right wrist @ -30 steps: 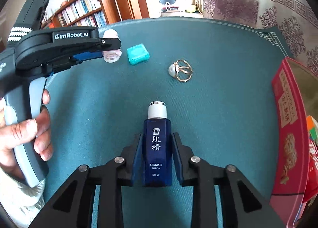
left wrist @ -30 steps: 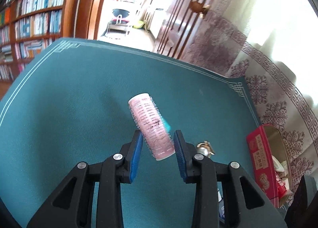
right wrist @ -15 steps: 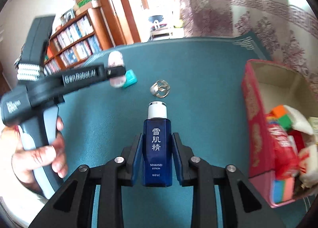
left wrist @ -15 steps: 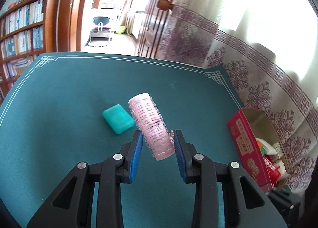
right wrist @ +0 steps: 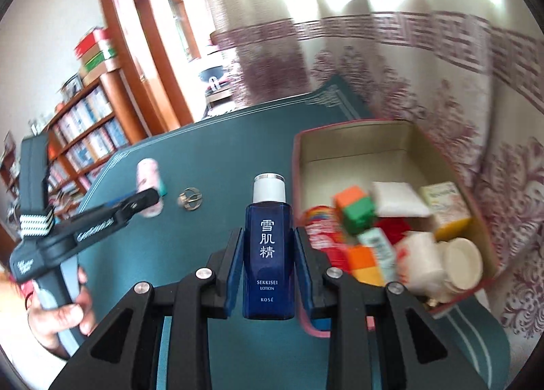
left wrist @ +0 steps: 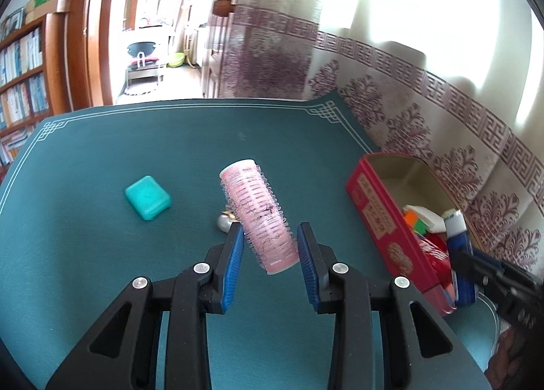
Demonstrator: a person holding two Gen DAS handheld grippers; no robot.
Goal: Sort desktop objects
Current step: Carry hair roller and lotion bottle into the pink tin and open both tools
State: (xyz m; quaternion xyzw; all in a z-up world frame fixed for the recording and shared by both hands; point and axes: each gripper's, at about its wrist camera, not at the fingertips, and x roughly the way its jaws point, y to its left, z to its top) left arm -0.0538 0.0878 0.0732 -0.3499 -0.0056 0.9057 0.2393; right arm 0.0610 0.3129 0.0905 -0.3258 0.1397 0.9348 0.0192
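My left gripper (left wrist: 270, 240) is shut on a pink hair roller (left wrist: 260, 216), held tilted above the green table mat (left wrist: 102, 254). My right gripper (right wrist: 268, 247) is shut on a dark blue lotion bottle (right wrist: 268, 254) with a white cap, held upright in the air beside the left wall of the red box (right wrist: 299, 165). The box also shows in the left wrist view (left wrist: 377, 210) at the right, with the bottle (left wrist: 459, 254) at its near end. The left gripper with the roller (right wrist: 148, 186) shows at the left of the right wrist view.
A teal case (left wrist: 148, 198) and a gold ring with a pearl (left wrist: 224, 220) lie on the mat; the ring also shows in the right wrist view (right wrist: 190, 199). The box holds coloured cubes (right wrist: 357, 213), white cups (right wrist: 442, 261) and small packets. Bookshelves (right wrist: 85, 138) stand behind.
Both grippers have swung to the right toward the red box, each still holding its object. The box now shows fully open in the right wrist view.
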